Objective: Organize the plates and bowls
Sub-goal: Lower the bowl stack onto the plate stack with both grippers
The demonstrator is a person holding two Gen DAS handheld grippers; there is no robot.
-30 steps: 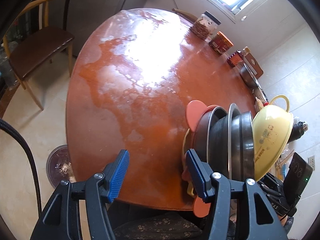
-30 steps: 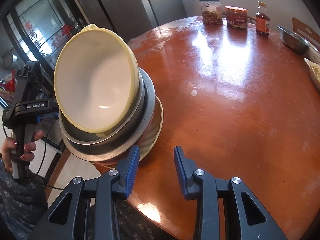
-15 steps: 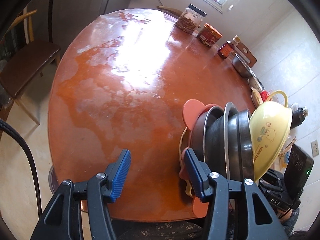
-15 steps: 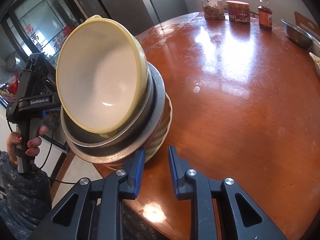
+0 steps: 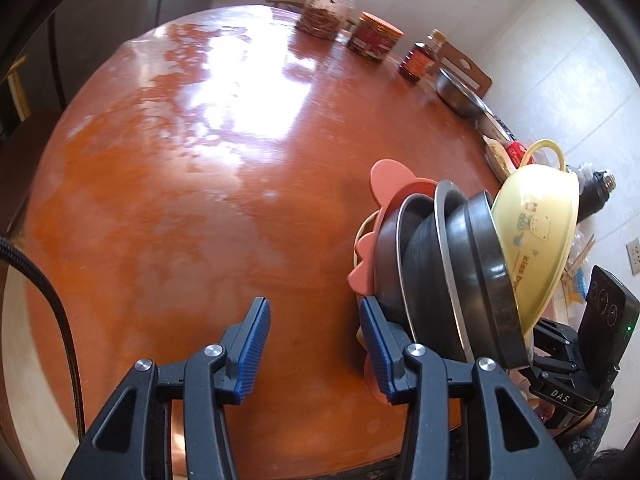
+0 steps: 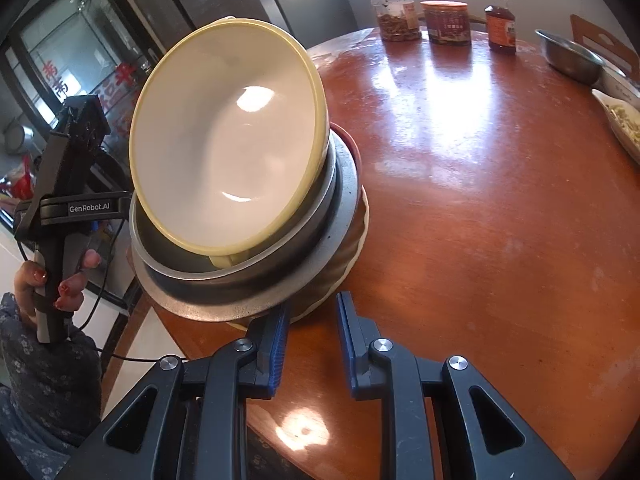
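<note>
At tabletop edge, tilted stack may slide off; left gripper closing, empty; right gripper narrow, seemingly empty.

We cannot read the labels on the jars at the far edge of the desk; they are too small. The yellow bowl hides most of the metal dishes nested under it, so their number is perhaps three. The dish of food is cut off by the right wrist view's edge.
</note>
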